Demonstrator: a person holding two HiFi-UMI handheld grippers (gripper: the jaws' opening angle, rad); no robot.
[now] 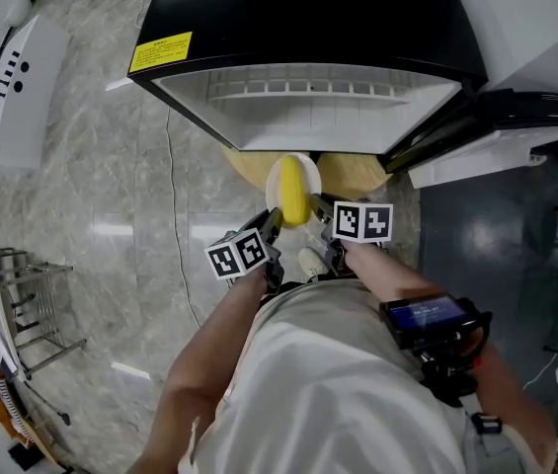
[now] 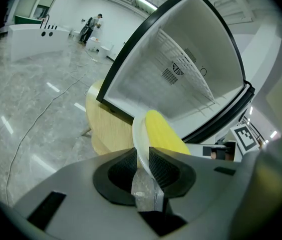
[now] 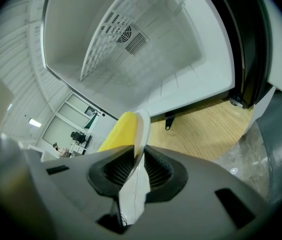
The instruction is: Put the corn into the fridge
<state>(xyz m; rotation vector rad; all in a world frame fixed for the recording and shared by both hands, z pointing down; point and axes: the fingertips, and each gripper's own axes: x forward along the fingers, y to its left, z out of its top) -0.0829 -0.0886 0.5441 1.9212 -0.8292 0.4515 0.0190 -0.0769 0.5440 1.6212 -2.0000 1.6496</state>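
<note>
**Item: corn on plate, held at the open fridge; not yet stowed**

Progress: the fridge (image 1: 308, 107) stands open on a round wooden table (image 1: 350, 172), its door (image 1: 501, 136) swung out to the right; the white interior and wire shelf show empty in both gripper views; the corn (image 1: 291, 196) lies on a white plate (image 1: 311, 173) just outside the opening, above the table's edge; judged about halfway, with the door dealt with and the load brought up; left to do: carry the plate in, set it down, let go, and probably close the door.

Left gripper (image 1: 272, 229): pressed together on the plate's left rim; rim pinched thin between the ribbed pads, corn just beyond.

Right gripper (image 1: 321, 223): likewise clamped on the opposite rim; corn lies to the inner side.

Pose: both forearms reach forward from the body, close and roughly parallel; grippers near each other, marker cubes uppermost, jaws aimed at the fridge mouth; the plate seems about level between them.
</note>
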